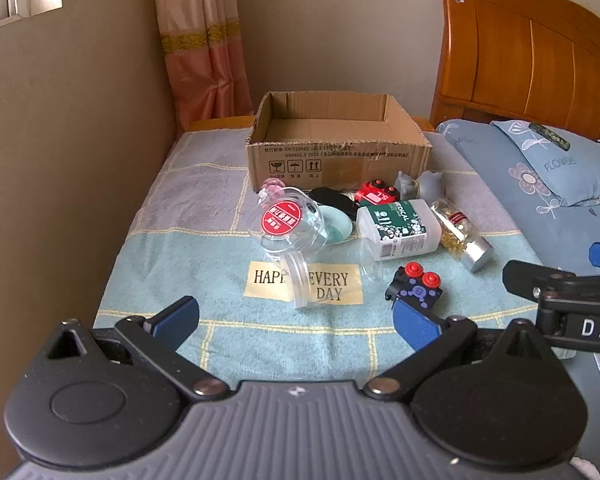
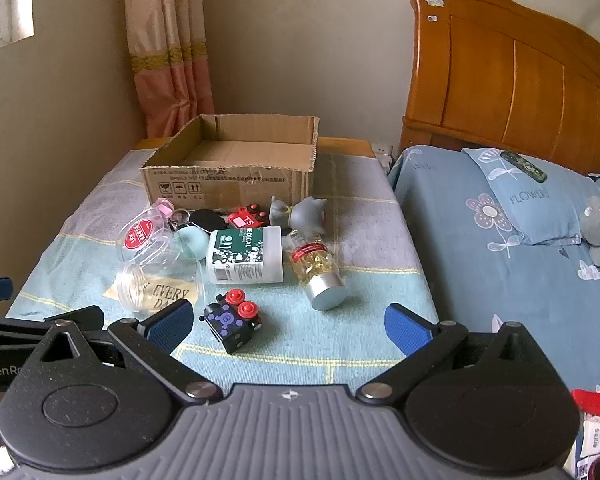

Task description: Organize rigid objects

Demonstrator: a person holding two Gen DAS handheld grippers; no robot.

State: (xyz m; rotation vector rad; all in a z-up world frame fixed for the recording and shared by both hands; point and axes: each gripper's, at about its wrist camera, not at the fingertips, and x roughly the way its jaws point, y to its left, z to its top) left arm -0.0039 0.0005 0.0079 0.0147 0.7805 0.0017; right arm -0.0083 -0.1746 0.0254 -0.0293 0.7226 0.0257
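Both tongs hung wide apart and empty over the near edge of the surface. The black toy (image 2: 231,322) lay alone near that edge, apart from the pile in front of the box (image 2: 230,168). It sat just ahead of the right tongs (image 2: 288,326), close to their left finger. For the left tongs (image 1: 296,322) it was at the right finger, so the right hand seemed nearer
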